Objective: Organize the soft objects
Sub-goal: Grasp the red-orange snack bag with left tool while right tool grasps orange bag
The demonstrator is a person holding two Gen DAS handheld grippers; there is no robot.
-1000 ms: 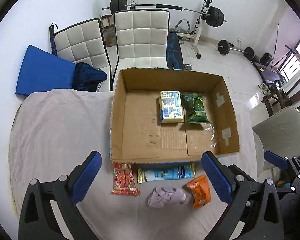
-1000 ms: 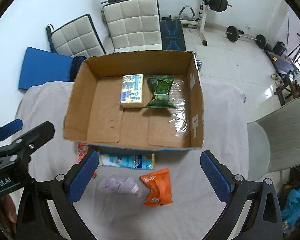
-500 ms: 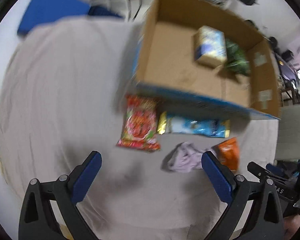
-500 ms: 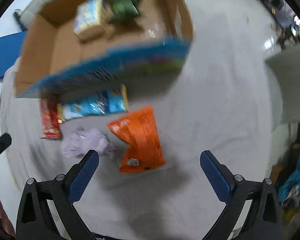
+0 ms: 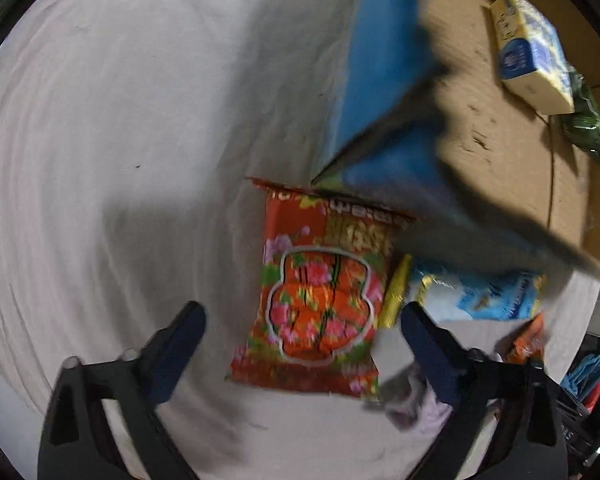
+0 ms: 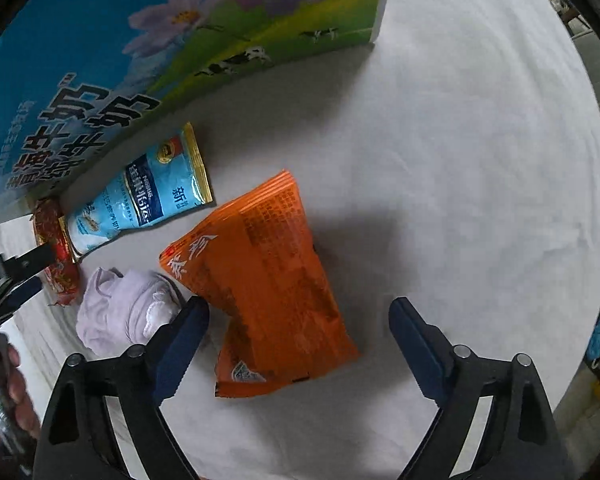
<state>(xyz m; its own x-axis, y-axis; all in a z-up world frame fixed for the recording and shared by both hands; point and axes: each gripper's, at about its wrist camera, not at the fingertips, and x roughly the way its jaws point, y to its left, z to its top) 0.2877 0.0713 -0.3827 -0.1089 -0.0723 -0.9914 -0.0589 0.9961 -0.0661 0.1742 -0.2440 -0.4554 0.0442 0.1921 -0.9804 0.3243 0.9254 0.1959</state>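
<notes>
Both grippers hang low over the cloth-covered surface (image 6: 480, 160), each lined up on its own packet. The left gripper (image 5: 302, 326) has its fingers (image 5: 180, 344) spread wide and empty, and the red snack packet (image 5: 320, 292) lies flat directly ahead, its near half already between the tips. Its long axis runs near to far, along the line of the fingers, with the far end tucked against the blue outer wall of the cardboard box (image 5: 384, 60). The right gripper (image 6: 298, 322) is likewise spread and holding nothing; the orange packet (image 6: 264, 276) sits between its fingers, nearer the left one, lying slantwise with its far end leaning left. The pale cloth bundle (image 6: 124, 312) rests just left of that finger, touching the orange packet, and the blue sachet (image 6: 140, 200) lies farther off beside the box. Each packet belongs to the hand above it; a short drop would probably bring either into a grasp, though the orange one's slant may call for a small twist
</notes>
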